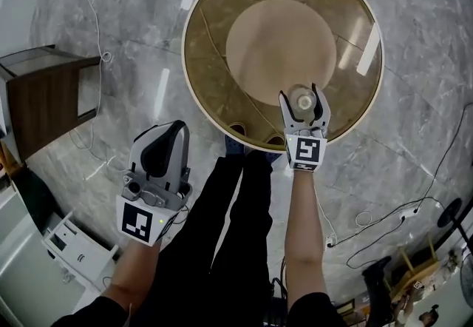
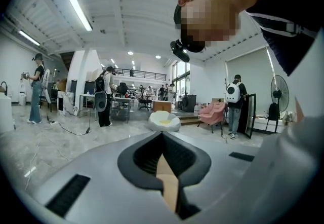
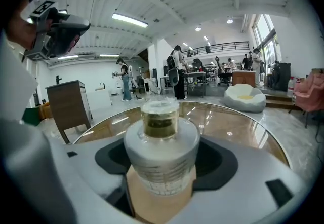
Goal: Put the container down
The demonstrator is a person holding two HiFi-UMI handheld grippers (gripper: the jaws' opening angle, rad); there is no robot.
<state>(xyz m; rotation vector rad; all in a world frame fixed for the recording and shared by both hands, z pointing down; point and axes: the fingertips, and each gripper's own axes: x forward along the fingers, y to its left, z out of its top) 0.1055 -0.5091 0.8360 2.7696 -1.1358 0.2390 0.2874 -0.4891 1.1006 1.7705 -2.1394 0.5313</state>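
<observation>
A small pale jar-like container (image 1: 303,102) with a clear cap sits between the jaws of my right gripper (image 1: 304,101), which is shut on it over the near part of the round glass table (image 1: 214,59). In the right gripper view the container (image 3: 161,147) fills the jaws, its cap showing greenish contents, with the table (image 3: 233,126) beyond it. Whether its base touches the glass I cannot tell. My left gripper (image 1: 166,146) is held off the table to the left above the floor, jaws together and empty; the left gripper view shows the left gripper (image 2: 164,170) pointing across the room.
A dark wooden cabinet (image 1: 44,100) stands at the left. White equipment (image 1: 74,248) lies on the floor at lower left. Cables (image 1: 384,214) run over the marble floor at right. People and furniture (image 2: 106,97) stand far across the hall.
</observation>
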